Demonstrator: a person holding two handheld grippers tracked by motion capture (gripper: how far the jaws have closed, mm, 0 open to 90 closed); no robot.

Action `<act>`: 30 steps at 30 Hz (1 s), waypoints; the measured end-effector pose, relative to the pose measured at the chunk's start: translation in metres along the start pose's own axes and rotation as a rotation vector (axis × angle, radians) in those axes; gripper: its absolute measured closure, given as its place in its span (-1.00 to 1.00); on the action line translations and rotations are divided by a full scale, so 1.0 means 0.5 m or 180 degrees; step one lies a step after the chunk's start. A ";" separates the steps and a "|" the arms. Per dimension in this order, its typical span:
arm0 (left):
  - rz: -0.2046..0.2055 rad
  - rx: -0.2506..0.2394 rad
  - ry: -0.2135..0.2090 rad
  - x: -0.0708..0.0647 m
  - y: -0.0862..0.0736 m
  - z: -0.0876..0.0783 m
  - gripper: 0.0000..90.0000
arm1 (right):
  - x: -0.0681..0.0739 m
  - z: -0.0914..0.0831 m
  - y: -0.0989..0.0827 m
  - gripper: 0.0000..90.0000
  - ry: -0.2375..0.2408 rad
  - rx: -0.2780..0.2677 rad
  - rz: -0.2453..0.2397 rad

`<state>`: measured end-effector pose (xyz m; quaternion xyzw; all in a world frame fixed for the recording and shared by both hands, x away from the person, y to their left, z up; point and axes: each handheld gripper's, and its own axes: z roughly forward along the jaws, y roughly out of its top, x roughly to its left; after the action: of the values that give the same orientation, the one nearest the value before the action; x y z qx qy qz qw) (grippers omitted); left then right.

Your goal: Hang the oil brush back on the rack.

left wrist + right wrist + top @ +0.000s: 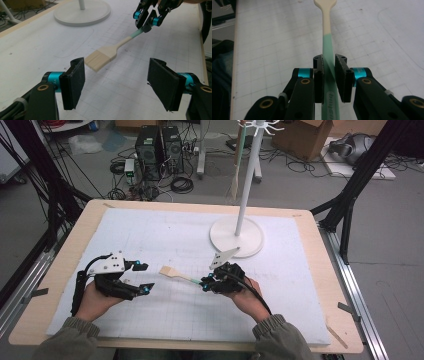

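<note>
- While both hands rest over the near half of the counter (60, 270) in the high view, the right tongs (205, 283) clamp the green end of a pastry brush (176, 274), whose cream head points left toward the left tongs (143, 277). The left tongs stand open with nothing between the jaws, just left of the brush head and apart from it. A white stand base (236, 236) sits on the white mat (165, 235), far of the right hand (247, 297).
- Seen from the left gripper view, the left tongs (116, 85) gape wide over the gridded mat (37, 45). The brush (103, 55) hangs beyond them, bristle end nearest the left pad, not touching it. The right tongs (145, 26) pinch its green handle at the upper right; the stand base (82, 12) lies at the far left.
- Along the right gripper view, the right tongs (328, 75) are closed on the green handle of the brush (326, 27), which runs straight away between the pads, turning cream further out.
</note>
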<state>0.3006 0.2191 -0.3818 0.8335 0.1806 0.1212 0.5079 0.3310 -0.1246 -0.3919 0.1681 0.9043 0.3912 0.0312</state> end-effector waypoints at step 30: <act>0.0402 0.0173 -0.0624 -0.038 0.046 0.040 -0.02 | 0.073 0.004 0.098 0.75 0.0427 0.0198 -0.0683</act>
<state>0.2952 0.1853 -0.3709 0.8645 0.0805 0.0660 0.4917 0.3108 -0.0801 -0.3551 0.0448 0.9288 0.3678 0.0071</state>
